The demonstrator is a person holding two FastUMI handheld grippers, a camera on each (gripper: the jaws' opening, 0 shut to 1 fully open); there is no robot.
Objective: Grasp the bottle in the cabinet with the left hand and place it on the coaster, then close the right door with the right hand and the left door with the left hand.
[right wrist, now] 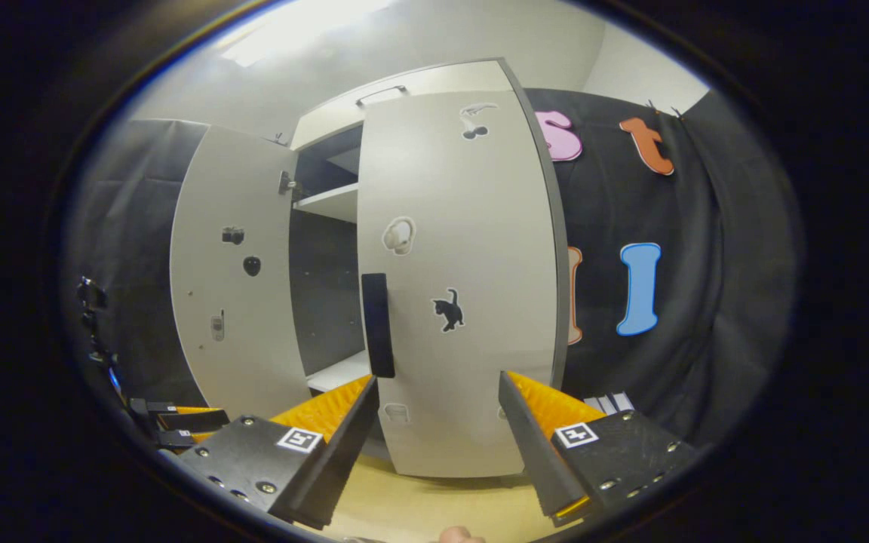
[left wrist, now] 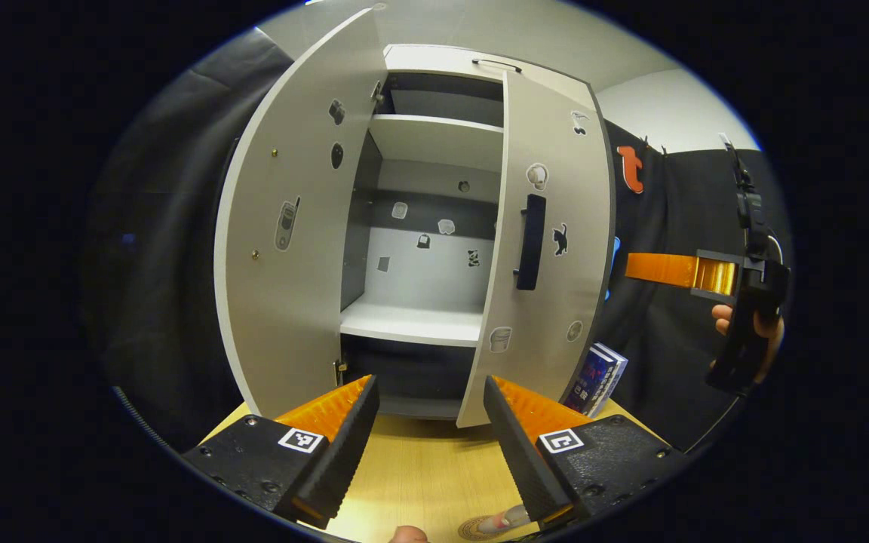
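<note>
Both doors of the pale grey cabinet (left wrist: 434, 113) standing ajar; shelves inside bare, no bottle to be made out on them. At the very near edge of the light wooden tabletop (left wrist: 427, 467), in the left gripper view, a round patterned coaster (left wrist: 480, 529) with something small and pale lying on it, possibly the bottle (left wrist: 506, 518), too cropped to say for certain; judged from that, placing step probably done and door-closing in hand.

Left gripper (left wrist: 431, 441) with fingers spread wide apart, holding nothing, aimed at the gap between the doors; left door, a plain grey panel with small stickers (left wrist: 291, 226), swung far open to the left.

Right gripper (right wrist: 438, 445) likewise apart and empty, facing the outer face of the right door, a grey panel with a black cat sticker (right wrist: 457, 256); its long black vertical handle (right wrist: 378, 324) up and slightly left of the fingers, near the free edge. Hinge line on the far right of that door, so closing calls for a push away on the handle side; right gripper plainly the nearer of the two.

Blue boxed book (left wrist: 597, 377) leaning by the cabinet's right foot, clear of the swing as far as can be judged.
</note>
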